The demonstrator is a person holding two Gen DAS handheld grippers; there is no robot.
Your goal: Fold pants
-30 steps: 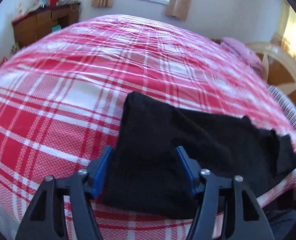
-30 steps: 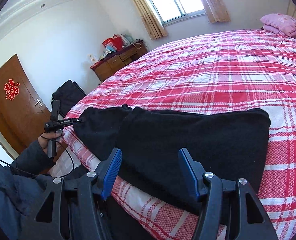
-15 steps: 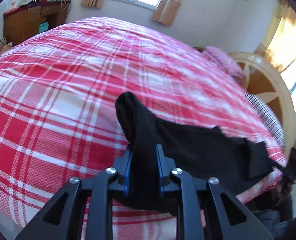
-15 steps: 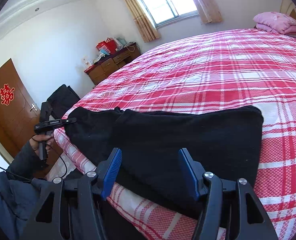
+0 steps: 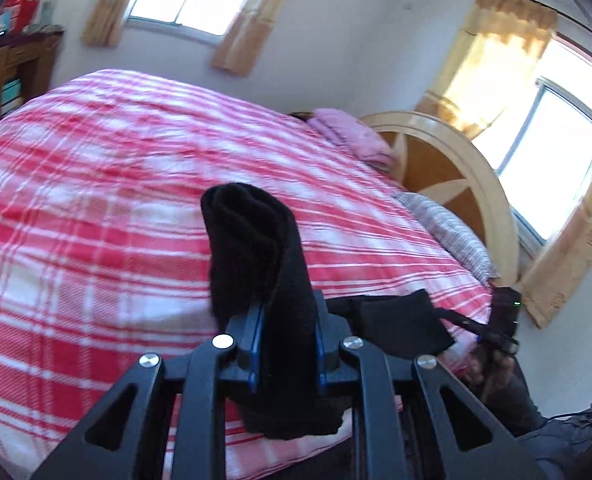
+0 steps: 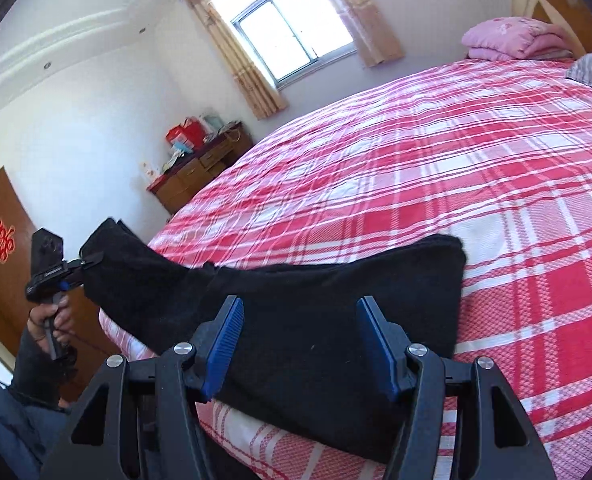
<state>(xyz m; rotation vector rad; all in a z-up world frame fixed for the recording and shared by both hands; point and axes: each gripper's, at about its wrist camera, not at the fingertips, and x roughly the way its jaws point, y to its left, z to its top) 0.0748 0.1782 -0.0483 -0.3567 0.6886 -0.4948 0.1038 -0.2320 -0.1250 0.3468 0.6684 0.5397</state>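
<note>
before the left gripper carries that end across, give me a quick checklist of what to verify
1. Left gripper shut on the black pants: ok.
2. Held end lifted off the plaid bedspread: ok.
3. Right gripper open above the other end, pinning nothing: not ok if that end should stay put.
4. Far end of the pants lies flat: ok.
5. All layers caught between the left fingers: cannot tell.
</note>
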